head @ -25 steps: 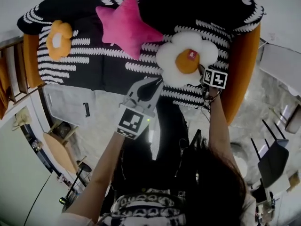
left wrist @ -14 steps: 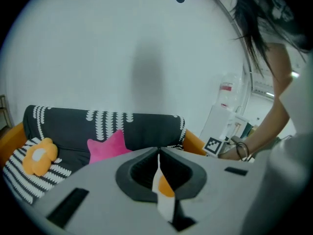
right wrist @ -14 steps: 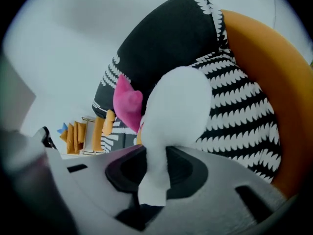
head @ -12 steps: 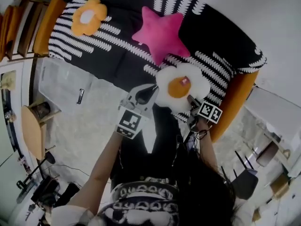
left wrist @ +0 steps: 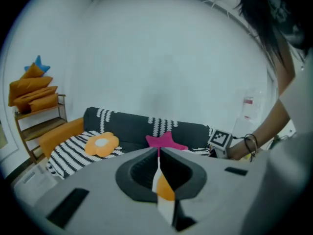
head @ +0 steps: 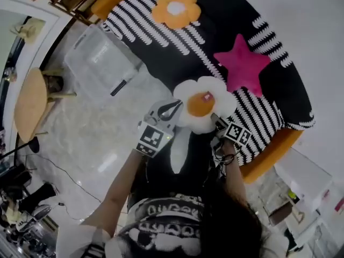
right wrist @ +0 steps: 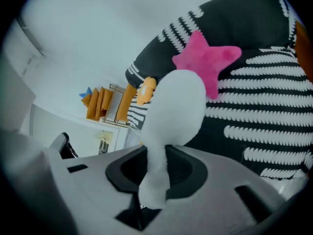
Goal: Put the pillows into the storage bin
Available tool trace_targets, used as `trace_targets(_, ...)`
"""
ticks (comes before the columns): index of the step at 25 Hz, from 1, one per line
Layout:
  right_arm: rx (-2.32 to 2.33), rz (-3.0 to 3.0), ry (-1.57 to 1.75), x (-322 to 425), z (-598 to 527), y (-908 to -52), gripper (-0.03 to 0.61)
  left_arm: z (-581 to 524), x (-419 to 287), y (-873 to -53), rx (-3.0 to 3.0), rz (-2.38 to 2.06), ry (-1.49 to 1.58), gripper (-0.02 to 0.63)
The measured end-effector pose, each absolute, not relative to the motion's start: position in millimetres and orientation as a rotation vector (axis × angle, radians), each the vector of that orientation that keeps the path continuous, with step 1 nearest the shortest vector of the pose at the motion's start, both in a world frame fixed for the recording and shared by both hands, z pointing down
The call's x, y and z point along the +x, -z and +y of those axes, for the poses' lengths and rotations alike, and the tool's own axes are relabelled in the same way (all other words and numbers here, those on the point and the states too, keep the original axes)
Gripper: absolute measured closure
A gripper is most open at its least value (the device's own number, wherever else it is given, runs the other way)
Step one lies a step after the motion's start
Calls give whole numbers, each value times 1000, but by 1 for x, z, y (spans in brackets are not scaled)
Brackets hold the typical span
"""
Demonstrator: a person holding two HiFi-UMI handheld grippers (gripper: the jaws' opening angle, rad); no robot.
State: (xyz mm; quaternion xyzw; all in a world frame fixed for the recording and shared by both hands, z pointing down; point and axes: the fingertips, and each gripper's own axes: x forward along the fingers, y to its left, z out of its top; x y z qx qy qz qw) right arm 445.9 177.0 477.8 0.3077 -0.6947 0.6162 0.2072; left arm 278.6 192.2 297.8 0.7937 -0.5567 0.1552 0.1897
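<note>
Lifted off the sofa (head: 215,31) since a second ago, the fried-egg pillow (head: 201,109) hangs between both grippers in the head view. The left gripper (head: 174,108) is at its left edge and the right gripper (head: 216,121) at its lower right. The storage bin (head: 99,63) stands on the floor, well apart. The star pillow (head: 243,63) and flower pillow (head: 174,9) lie on the sofa.

The left gripper view shows its jaws pressed on a thin white-and-orange fold of the egg pillow.

The right gripper view shows its jaws, which have just been closing, clamped on a white petal.

Both holds are pinches on soft edges. A quick swing toward the bin could pull a fold free, leaving the pillow dangling from one gripper or dropping it short. Whether the bin is lidded I cannot tell.
</note>
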Motion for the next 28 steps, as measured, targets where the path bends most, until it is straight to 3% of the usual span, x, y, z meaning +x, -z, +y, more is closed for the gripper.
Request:
trace_targets(6, 682, -2028, -1579, 261, 203, -447, 488, 281, 109, -281, 2086, -1762, -420, 601)
trace_targets(10, 490, -2084, -1493, 148, 219, -430, 488, 335, 33, -269, 1903, -1969, -360, 601)
trace_targets(24, -21, -2094, -1264, -144, 258, -424, 486, 434, -77, -271, 1334, -2297, -262, 601)
trace_targets(27, -114, -2060, -1219, -199, 270, -446, 425, 447, -101, -276, 1171, -2324, -239, 601)
trace_targets(28, -148, -2036, -1203, -211, 274, -455, 368, 450, -110, -279, 1124, -2331, -226, 601)
